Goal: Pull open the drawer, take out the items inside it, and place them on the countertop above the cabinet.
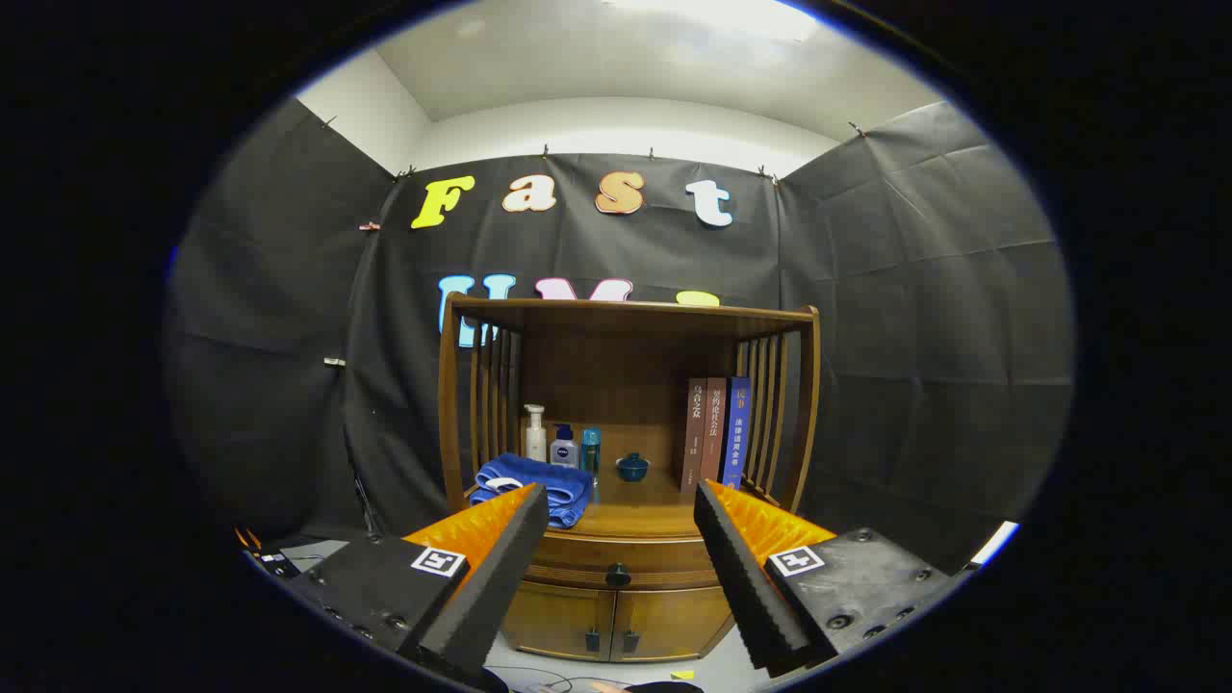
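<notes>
1. The gripper [621, 500] hangs in front of a small brown wooden cabinet [626, 597] with its two fingers spread wide apart and nothing between them.
2. The cabinet's curved wooden drawer [626, 556] is shut; its round dark knob [618, 576] sits in the gap between the fingers, beyond their tips and apart from them.
3. Below the drawer are two wooden doors [616, 621] with small dark handles, both closed.
4. On the wooden countertop [635, 520] above the drawer lies a folded blue towel [534, 486], just beyond the left finger's tip.
5. Behind the towel stand a white pump bottle [535, 433], a smaller white bottle with a blue cap [564, 448] and a slim teal can [590, 450].
6. A small dark teal lidded pot [632, 468] sits near the middle of the countertop.
7. Three upright books [715, 433], two reddish brown and one blue, lean against the right slatted side.
</notes>
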Demonstrator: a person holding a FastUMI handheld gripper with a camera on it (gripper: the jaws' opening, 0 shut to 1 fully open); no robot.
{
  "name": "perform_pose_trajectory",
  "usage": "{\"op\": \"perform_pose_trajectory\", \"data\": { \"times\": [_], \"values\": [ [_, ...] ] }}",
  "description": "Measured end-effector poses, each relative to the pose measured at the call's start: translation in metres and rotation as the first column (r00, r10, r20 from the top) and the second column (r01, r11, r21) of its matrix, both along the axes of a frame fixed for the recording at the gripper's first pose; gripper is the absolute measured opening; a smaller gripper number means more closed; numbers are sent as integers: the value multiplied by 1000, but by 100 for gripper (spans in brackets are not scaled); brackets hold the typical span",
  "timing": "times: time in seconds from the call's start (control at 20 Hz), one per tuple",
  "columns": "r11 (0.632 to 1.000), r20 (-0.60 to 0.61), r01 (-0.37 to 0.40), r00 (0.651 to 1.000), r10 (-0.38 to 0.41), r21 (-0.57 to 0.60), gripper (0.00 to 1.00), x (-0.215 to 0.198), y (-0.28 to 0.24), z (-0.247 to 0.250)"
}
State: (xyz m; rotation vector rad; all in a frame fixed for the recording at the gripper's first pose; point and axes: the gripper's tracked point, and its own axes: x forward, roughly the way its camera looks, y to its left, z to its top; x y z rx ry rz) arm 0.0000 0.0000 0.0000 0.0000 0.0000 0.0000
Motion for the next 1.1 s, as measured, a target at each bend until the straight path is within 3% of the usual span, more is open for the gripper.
{"op": "perform_pose_trajectory", "data": {
  "times": [1.1],
  "values": [
    [1000,-26,5,1000,-5,6,99,21,-6,-8]
  ]
}}
